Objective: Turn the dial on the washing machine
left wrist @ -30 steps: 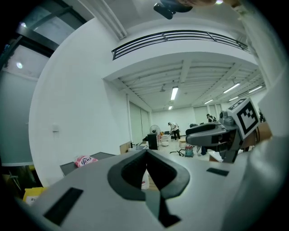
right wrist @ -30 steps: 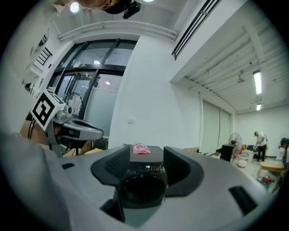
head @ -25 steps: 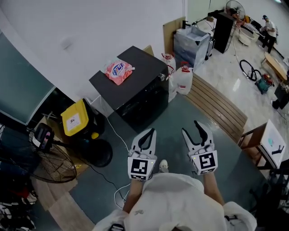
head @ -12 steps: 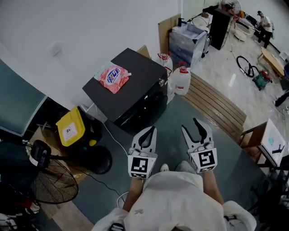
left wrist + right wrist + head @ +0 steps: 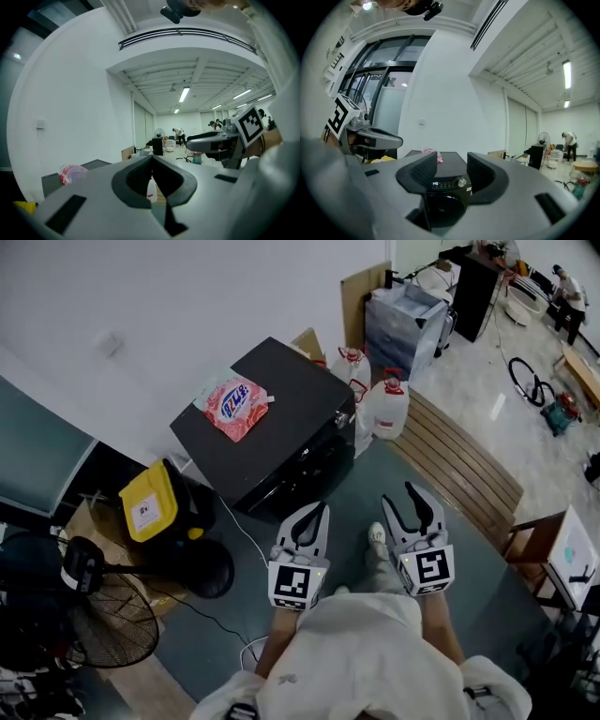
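Both grippers have come nearer to the washing machine, which stands ahead by the wall. The left gripper is closed and empty, and the right gripper has just been narrowing its jaws, which are apart on nothing. The small silver dial on the front panel looks rigid and slippery, so it is probably best pinched across its rim.

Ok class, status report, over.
Left gripper shut, empty. Right gripper open, just been closing, nothing between jaws. Dial untouched, washing machine ahead. Nothing blocking.
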### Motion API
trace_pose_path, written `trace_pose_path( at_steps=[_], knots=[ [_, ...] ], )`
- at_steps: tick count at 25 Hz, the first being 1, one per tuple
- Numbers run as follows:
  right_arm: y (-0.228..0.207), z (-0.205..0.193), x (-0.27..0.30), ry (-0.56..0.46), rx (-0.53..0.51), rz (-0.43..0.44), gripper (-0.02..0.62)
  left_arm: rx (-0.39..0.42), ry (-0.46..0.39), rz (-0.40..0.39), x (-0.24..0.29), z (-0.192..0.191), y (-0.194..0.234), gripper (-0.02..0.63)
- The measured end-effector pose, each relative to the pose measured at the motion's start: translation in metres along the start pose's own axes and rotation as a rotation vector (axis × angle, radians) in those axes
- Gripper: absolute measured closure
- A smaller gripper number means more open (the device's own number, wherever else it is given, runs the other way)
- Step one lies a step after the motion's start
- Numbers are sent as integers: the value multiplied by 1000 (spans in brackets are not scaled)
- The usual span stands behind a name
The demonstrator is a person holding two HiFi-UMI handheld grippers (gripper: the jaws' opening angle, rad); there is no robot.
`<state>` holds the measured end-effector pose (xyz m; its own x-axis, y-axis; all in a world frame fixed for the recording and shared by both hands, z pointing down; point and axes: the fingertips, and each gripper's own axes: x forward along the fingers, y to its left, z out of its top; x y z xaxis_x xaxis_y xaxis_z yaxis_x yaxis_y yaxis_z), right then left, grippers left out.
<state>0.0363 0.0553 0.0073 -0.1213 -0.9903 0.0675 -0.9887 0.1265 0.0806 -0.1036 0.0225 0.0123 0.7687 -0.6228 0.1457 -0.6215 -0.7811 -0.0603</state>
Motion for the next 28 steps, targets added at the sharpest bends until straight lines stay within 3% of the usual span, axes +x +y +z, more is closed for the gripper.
trace_pose_path(
  at_steps=[14,23,28],
  knots=[
    [-91,-32,119,65,61,215,405,-42,93,148,131,-8,24,592],
    [-104,-59,177,123,39,326,410,-81,149,243,170,-36,56,592],
    [-104,-92,210,161,36,378,411,-98,183,263,195,-67,72,592]
  ],
)
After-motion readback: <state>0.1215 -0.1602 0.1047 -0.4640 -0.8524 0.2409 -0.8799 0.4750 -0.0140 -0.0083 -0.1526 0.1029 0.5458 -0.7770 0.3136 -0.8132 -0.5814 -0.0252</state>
